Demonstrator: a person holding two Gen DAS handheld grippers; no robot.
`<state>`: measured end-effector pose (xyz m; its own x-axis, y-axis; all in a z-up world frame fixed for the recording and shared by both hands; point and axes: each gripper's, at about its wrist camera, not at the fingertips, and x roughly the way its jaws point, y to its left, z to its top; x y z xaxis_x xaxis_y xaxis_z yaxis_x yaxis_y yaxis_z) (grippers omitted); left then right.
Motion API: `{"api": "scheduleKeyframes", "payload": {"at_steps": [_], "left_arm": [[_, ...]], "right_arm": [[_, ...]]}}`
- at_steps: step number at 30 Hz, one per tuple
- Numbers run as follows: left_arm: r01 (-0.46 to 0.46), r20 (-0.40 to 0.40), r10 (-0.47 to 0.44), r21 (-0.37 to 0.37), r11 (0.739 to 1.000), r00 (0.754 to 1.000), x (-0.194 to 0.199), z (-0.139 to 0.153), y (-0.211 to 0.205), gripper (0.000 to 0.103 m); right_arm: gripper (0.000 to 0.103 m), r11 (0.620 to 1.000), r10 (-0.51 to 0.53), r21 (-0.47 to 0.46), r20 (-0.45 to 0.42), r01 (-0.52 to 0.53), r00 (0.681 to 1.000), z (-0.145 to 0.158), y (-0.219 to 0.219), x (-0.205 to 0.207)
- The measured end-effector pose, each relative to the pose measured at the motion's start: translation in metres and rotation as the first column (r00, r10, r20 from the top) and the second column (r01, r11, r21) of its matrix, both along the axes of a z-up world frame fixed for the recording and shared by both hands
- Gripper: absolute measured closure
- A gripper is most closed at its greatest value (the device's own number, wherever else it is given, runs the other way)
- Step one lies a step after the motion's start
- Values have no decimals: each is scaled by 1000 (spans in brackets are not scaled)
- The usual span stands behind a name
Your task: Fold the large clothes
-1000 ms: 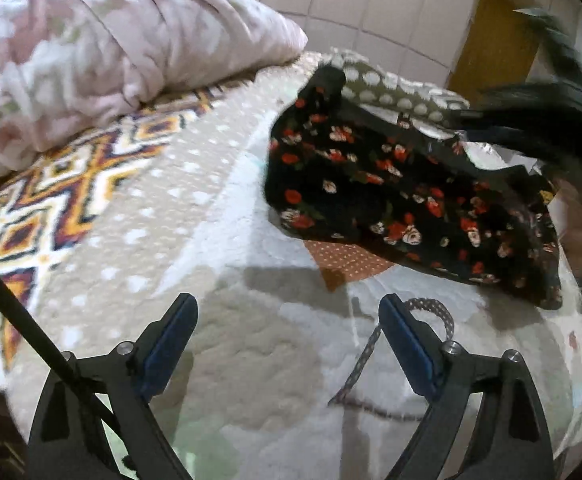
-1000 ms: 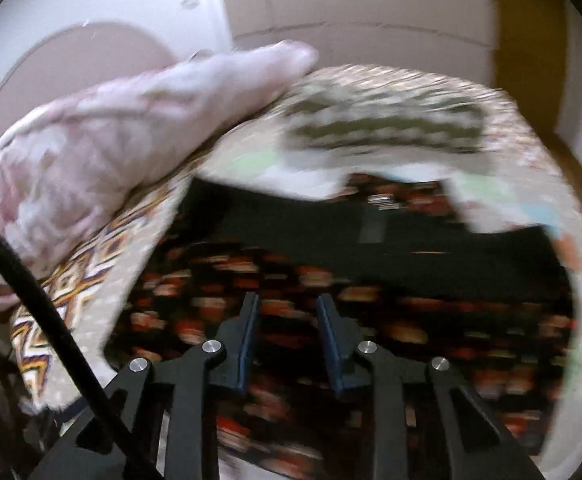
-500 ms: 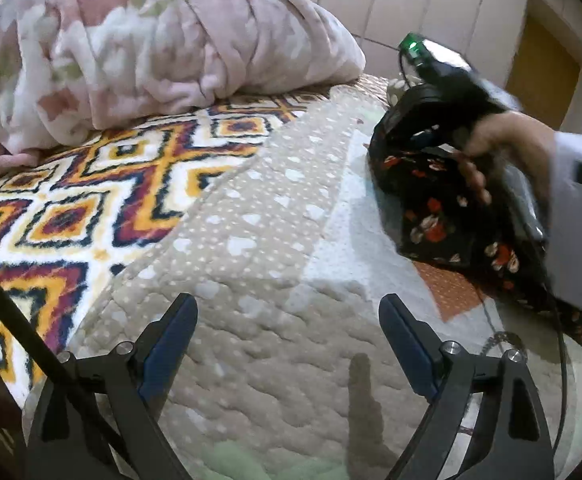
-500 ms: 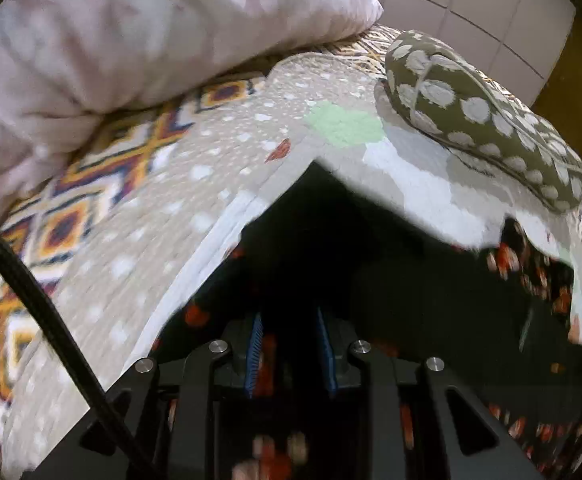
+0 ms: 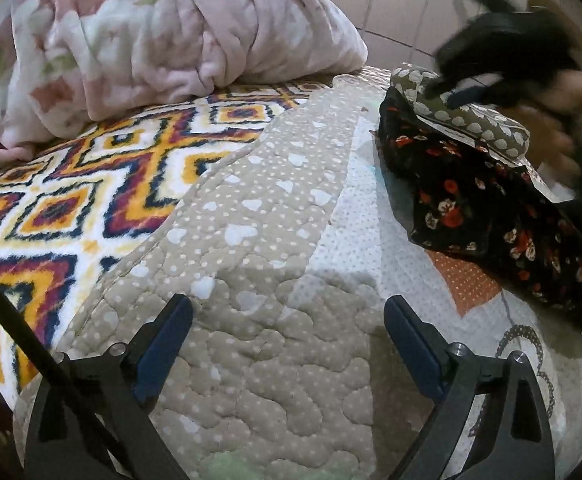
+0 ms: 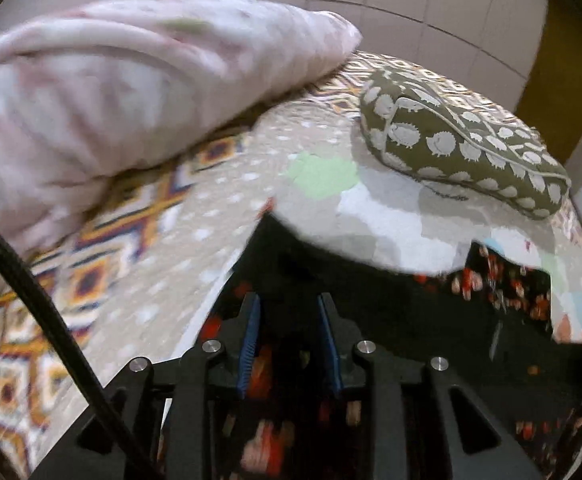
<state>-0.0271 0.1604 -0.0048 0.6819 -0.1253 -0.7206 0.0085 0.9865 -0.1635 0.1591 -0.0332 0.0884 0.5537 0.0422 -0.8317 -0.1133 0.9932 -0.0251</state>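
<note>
A black garment with red and white flowers [image 5: 471, 200] lies crumpled on the quilted bedspread [image 5: 291, 380], at the right of the left wrist view. My right gripper [image 6: 289, 312] holds a fold of this dark garment [image 6: 491, 320] between its blue pads, and its jaws are opening slightly. Seen from the left wrist, the right gripper [image 5: 451, 96] is a blur in a person's hand above the garment's far corner. My left gripper [image 5: 289, 320] hangs open over bare quilt with nothing between its fingers, well left of the garment.
An olive pillow with white shapes [image 6: 451, 144] lies just beyond the garment. A bulky pink blanket [image 5: 151, 40] is heaped at the back left. A blanket with orange and blue diamonds [image 5: 71, 200] covers the left side. Tiled wall rises behind the bed.
My right gripper has travelled along the garment toward the olive pillow, with cloth between its fingers. My left gripper has drifted left and lower over the quilt, away from the garment.
</note>
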Motion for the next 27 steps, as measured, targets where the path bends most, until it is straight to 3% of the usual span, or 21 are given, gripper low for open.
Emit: {"api": "scheduleKeyframes", "payload": {"at_steps": [3,6,10,15,18,21,24,27], "left_arm": [[-15,9,15,-25,1000,1000,-4,4,4,7],[-38,30,41,-87,996,999,-11,10,14,7],[-71,51,78,-126,989,996,-18,16,25,7],[-91,54,98,-124,988,994,-22,17,30,7],[-91,51,98,-123,988,994,-22,17,29,7],[-85,63,93,-125,989,994,-23,19,27,7],[-78,77,88,-121,990,993,-24,21,23,7],[-63,69,72,-115,991,995,-22,20,16,7]], "right_arm": [[95,997,69,39,-26,-67,997,2,2,-44],[96,986,117,127,-75,-107,990,-13,5,-78],[97,982,146,140,-127,-128,981,-45,19,-89],[97,933,184,349,-248,-89,951,-90,35,-76],[97,927,168,366,-226,-77,959,-81,34,-78],[97,924,145,374,-139,-84,980,-53,15,-90],[97,926,97,370,-54,-71,994,-25,-19,-105],[97,937,-9,349,-39,22,999,-18,-69,-118]]}}
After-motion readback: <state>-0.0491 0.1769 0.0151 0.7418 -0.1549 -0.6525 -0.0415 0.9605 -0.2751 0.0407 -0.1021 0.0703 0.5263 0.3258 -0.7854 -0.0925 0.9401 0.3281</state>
